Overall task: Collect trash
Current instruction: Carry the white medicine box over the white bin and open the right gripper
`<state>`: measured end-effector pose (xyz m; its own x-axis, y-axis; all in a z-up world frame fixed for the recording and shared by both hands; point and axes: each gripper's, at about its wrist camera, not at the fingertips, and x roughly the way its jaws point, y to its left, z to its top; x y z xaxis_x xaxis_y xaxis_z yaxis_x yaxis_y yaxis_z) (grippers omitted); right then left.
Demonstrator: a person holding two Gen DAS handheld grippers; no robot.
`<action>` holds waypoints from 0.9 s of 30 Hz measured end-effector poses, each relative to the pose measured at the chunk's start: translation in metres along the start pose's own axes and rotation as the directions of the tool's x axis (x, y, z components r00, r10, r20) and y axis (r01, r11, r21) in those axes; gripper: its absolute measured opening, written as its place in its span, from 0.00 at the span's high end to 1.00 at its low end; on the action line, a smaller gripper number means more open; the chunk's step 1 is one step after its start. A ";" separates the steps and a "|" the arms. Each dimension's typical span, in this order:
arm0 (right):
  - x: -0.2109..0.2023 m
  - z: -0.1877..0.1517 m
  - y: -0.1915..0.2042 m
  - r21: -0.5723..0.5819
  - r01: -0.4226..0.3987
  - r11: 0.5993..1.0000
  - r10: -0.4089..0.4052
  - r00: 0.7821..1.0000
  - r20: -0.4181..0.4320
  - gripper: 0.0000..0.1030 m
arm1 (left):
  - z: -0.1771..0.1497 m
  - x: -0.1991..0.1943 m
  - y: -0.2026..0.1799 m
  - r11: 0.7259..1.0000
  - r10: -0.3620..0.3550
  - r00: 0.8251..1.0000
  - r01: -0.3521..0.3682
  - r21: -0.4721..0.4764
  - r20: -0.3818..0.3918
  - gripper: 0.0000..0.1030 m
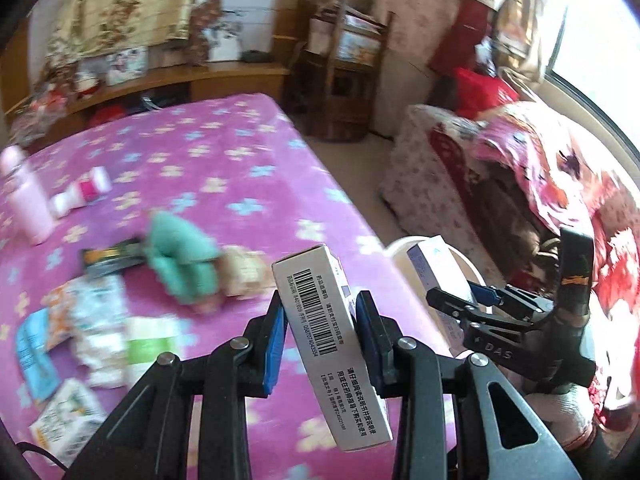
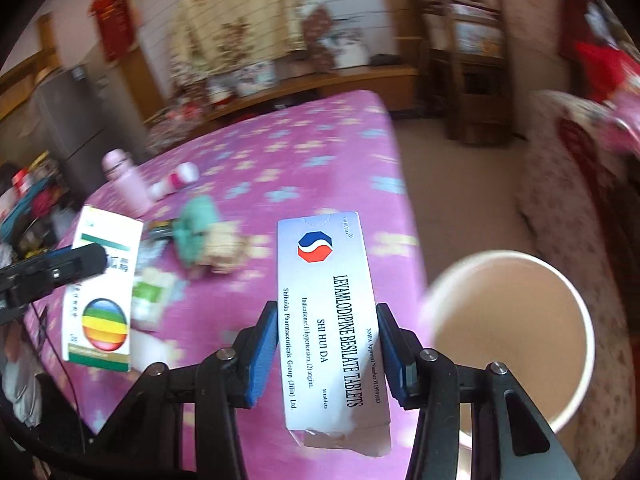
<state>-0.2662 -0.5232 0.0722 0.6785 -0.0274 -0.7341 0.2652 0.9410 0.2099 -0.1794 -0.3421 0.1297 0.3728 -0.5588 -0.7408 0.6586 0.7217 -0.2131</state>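
Trash is mid-collection: the left claw grips a barcoded medicine box, the right claw pinches a tablet carton, both near the white bin, which looks empty. Wrappers and a pink bottle remain on the purple bedspread.

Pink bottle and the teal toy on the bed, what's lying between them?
In the left wrist view, a small white-and-pink bottle lies on its side between the pink bottle and the teal toy.
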 end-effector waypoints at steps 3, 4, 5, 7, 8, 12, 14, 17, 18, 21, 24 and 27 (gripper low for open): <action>0.001 -0.007 -0.038 0.056 0.068 0.996 -0.066 0.997 -0.026 0.51 | 0.004 0.025 -0.030 0.999 -0.038 0.999 0.039 0.013 -0.027 0.65; 0.003 -0.009 -0.050 0.075 0.092 0.993 -0.089 0.995 -0.033 0.51 | 0.006 0.035 -0.041 0.998 -0.054 0.998 0.055 0.017 -0.036 0.65; 0.005 -0.012 -0.062 0.094 0.118 0.989 -0.114 0.993 -0.043 0.51 | 0.008 0.042 -0.048 0.998 -0.059 0.997 0.060 0.020 -0.040 0.65; 0.009 -0.017 -0.081 0.127 0.149 0.981 -0.143 0.988 -0.058 0.51 | 0.009 0.056 -0.063 0.998 -0.063 0.997 0.064 0.028 -0.048 0.65; 0.012 -0.020 -0.094 0.154 0.164 0.974 -0.155 0.986 -0.069 0.51 | 0.010 0.066 -0.071 0.997 -0.067 0.996 0.069 0.028 -0.057 0.65; 0.017 -0.028 -0.125 0.220 0.224 0.949 -0.210 0.974 -0.086 0.51 | 0.012 0.093 -0.094 0.996 -0.079 0.994 0.081 0.031 -0.071 0.65; 0.018 -0.032 -0.138 0.250 0.253 0.934 -0.239 0.967 -0.088 0.50 | 0.012 0.105 -0.102 0.997 -0.069 0.995 0.071 0.034 -0.069 0.65; 0.020 -0.037 -0.155 0.301 0.267 0.915 -0.257 0.964 -0.075 0.44 | 0.010 0.116 -0.110 0.996 -0.081 0.995 0.083 0.033 -0.061 0.58; 0.022 -0.037 -0.157 0.311 0.267 0.912 -0.257 0.964 -0.073 0.41 | 0.009 0.120 -0.110 0.995 -0.091 0.993 0.094 0.030 -0.071 0.47; 0.021 -0.041 -0.163 0.335 0.272 0.902 -0.266 0.962 -0.065 0.34 | 0.005 0.123 -0.108 0.996 -0.089 0.993 0.091 0.021 -0.076 0.39; 0.020 -0.044 -0.166 0.348 0.253 0.903 -0.252 0.966 -0.049 0.34 | 0.002 0.121 -0.105 0.997 -0.074 0.994 0.076 0.027 -0.081 0.39; 0.020 -0.043 -0.164 0.349 0.242 0.905 -0.242 0.969 -0.044 0.34 | 0.000 0.117 -0.101 0.998 -0.049 0.996 0.052 0.037 -0.080 0.39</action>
<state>-0.3261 -0.6635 -0.0045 0.5633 -0.2394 -0.7908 0.6435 0.7274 0.2381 -0.2025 -0.4803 0.0645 0.2869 -0.5592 -0.7778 0.7009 0.6760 -0.2274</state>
